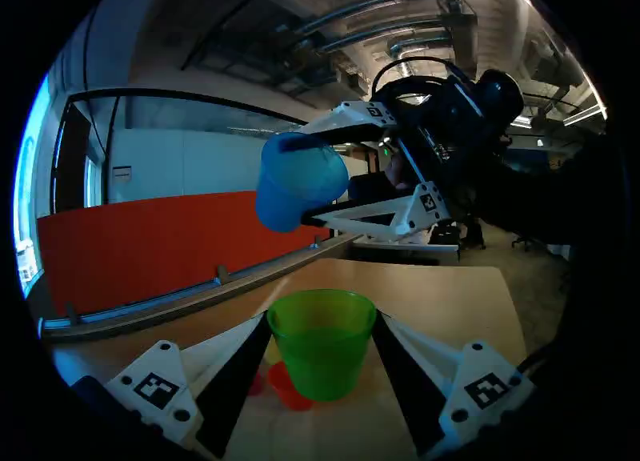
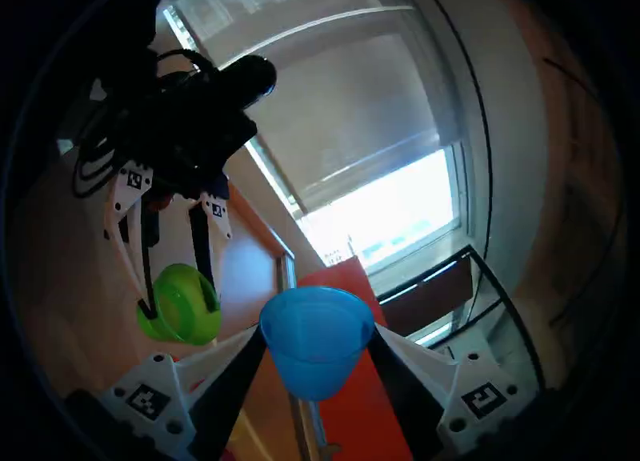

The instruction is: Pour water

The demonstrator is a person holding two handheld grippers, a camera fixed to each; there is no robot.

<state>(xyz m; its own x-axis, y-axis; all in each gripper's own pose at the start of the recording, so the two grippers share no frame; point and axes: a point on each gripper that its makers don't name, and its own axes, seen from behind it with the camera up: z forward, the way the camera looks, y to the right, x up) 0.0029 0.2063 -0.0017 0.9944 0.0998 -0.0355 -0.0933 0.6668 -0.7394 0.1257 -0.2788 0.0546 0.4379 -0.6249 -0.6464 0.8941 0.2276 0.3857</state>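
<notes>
A green cup (image 1: pixel 323 342) stands upright between my left gripper's (image 1: pixel 320 357) fingers, which press on both its sides just above the wooden table (image 1: pixel 448 289). Higher up and beyond it, my right gripper (image 1: pixel 308 181) is shut on a blue cup (image 1: pixel 294 182), tipped sideways with its mouth facing right. In the right gripper view the blue cup (image 2: pixel 316 339) sits clamped between my right gripper's (image 2: pixel 316 357) fingers, and the green cup (image 2: pixel 181 303) hangs in the left gripper (image 2: pixel 178 301) to the left. I cannot tell whether either cup holds water.
A small red object (image 1: pixel 286 385) and a yellow one lie on the table under the green cup. An orange wall panel (image 1: pixel 152 245) with a metal rail runs along the table's left edge. A bright window (image 2: pixel 384 213) is beyond.
</notes>
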